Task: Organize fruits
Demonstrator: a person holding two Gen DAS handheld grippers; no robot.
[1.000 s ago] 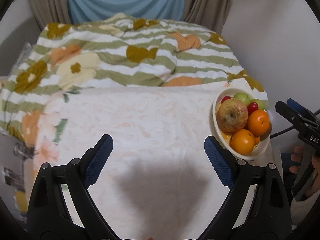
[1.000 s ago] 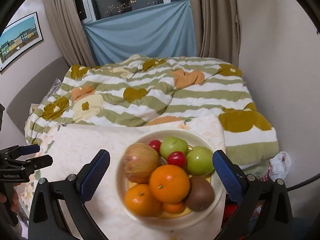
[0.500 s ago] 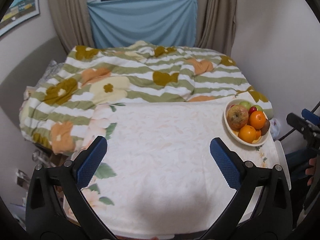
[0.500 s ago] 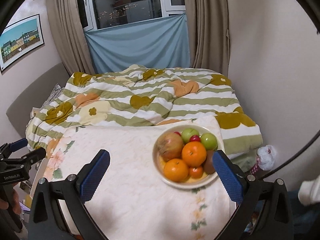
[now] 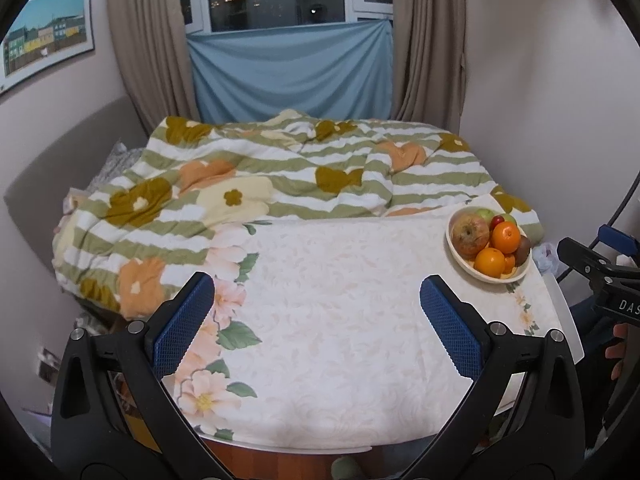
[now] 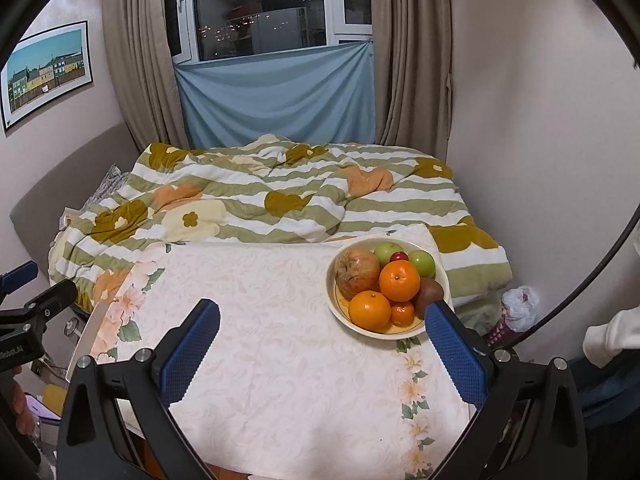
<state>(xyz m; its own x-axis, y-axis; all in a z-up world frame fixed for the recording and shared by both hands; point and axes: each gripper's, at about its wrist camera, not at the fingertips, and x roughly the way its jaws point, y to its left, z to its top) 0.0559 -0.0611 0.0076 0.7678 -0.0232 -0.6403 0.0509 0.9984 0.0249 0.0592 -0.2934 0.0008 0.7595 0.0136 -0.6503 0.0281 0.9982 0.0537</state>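
A cream bowl (image 6: 335,307) full of fruit stands at the far right corner of the table (image 6: 280,380). It holds a reddish apple (image 6: 356,271), two oranges (image 6: 399,280), green apples (image 6: 387,252), a kiwi (image 6: 429,292) and small red fruits. The bowl also shows in the left wrist view (image 5: 468,266). My left gripper (image 5: 316,320) is open and empty, above the near middle of the table. My right gripper (image 6: 322,350) is open and empty, in front of the bowl and apart from it.
A floral cloth covers the table (image 5: 320,360). A bed with a striped flower quilt (image 5: 280,184) lies right behind the table. A wall stands at the right, close to the bowl. A plastic bag (image 6: 518,306) lies on the floor at the right.
Both grippers have pulled back and up from the table and bowl. The bowl now looks smaller and farther off. Both stay open.
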